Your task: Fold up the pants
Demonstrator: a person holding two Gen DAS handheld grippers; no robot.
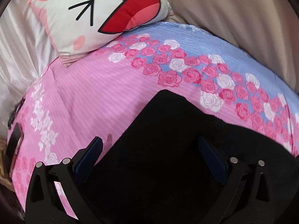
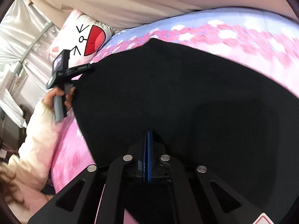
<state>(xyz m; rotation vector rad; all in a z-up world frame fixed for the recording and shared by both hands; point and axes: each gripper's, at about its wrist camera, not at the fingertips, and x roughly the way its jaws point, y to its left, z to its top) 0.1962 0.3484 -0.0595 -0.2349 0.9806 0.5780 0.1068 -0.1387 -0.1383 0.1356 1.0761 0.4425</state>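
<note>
Black pants (image 1: 168,130) lie on a pink and blue rose-print bed cover (image 1: 84,97). My left gripper (image 1: 151,145) is open, its fingers spread over the near edge of the pants. In the right wrist view the pants (image 2: 186,93) fill most of the frame. My right gripper (image 2: 148,136) has its blue pads pressed together above the black cloth; whether cloth is pinched between them I cannot tell. The left gripper (image 2: 85,68) shows there at the pants' left edge, held by a hand.
A white cartoon-face pillow (image 1: 89,18) lies at the head of the bed, also in the right wrist view (image 2: 82,39). Beige curtain (image 1: 233,18) hangs behind. A dark phone-like object (image 1: 15,141) lies at the bed's left edge. A person's white sleeve (image 2: 37,140) is at the left.
</note>
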